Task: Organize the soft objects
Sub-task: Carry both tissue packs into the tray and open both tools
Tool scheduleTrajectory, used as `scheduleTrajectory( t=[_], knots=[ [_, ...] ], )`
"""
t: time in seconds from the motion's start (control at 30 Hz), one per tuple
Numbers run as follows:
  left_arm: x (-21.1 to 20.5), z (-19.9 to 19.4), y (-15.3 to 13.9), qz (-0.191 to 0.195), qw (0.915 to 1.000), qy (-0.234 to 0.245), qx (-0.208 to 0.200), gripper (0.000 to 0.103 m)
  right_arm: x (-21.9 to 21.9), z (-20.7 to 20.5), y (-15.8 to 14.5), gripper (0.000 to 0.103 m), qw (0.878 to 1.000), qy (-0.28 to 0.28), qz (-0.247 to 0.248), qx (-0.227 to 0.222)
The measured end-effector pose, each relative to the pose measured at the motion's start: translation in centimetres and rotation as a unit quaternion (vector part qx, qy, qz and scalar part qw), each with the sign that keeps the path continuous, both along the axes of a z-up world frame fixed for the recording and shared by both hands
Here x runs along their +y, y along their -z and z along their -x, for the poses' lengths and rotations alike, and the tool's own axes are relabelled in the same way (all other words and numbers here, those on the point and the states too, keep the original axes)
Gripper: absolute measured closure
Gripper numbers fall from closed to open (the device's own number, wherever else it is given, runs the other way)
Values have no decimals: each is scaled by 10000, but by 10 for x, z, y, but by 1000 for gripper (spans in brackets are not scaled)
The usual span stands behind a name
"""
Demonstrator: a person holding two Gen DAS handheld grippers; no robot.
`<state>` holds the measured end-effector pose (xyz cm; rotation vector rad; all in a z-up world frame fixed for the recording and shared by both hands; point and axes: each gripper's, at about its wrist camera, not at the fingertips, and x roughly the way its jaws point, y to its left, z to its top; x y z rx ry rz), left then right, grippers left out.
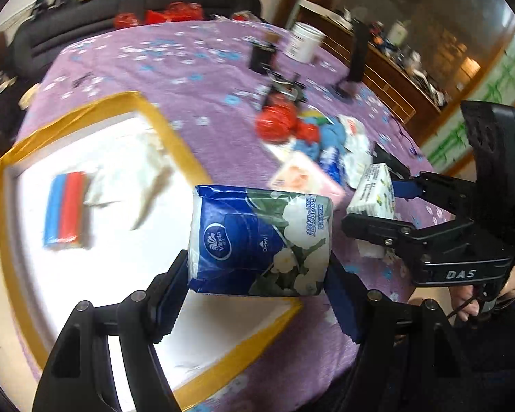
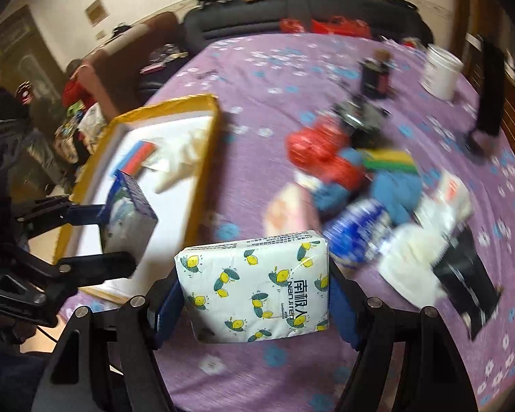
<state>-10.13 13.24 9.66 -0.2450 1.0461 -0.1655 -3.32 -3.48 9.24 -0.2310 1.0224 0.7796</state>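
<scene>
Risk number one here is squish and slip. The left tool [image 1: 257, 295] is clamped on a blue tissue pack [image 1: 259, 240] by its two ends, hanging over the near edge of the white tray [image 1: 13, 158] with the yellow rim. The right tool [image 2: 254, 305] is gripping a lemon-print tissue pack [image 2: 254, 281] the same way, but that one sits out over the purple-cloth table [image 2: 292, 68], just beside the tray and not above it. Both packs are soft, so I'd guess they could bow and slide out if swung fast. The two tools are also close together, so a bump looks possible. The pile [image 2: 360, 178] of leftover soft stuff is near too, and a low pass could drag something off it.
</scene>
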Motion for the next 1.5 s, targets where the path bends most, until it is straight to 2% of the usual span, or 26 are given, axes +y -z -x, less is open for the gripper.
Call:
scheduleTrajectory(
  t=[0.17,0.37,0.67,0.93,1.2,1.37,1.5],
  knots=[
    [28,16,2,30,9994,-344,9,30,40,14,-10,24,9992,-393,-36,-84],
    [57,34,6,-30,9979,-640,38,30,81,27,-6,24,9971,-754,14,-52],
    [97,55,16,-136,9946,-1023,87,30,132,30,5,24,9954,-946,127,76],
    [111,55,26,-162,9950,-974,150,29,176,20,23,24,9952,-872,383,239],
    [121,42,44,-294,9941,-970,387,29,202,2,47,24,9945,-717,680,354],
    [117,35,47,-573,9940,-857,352,29,209,-15,60,24,9943,-511,771,526],
    [117,33,48,-674,9938,-836,296,29,215,-21,64,24,9944,-467,808,492]
  ],
)
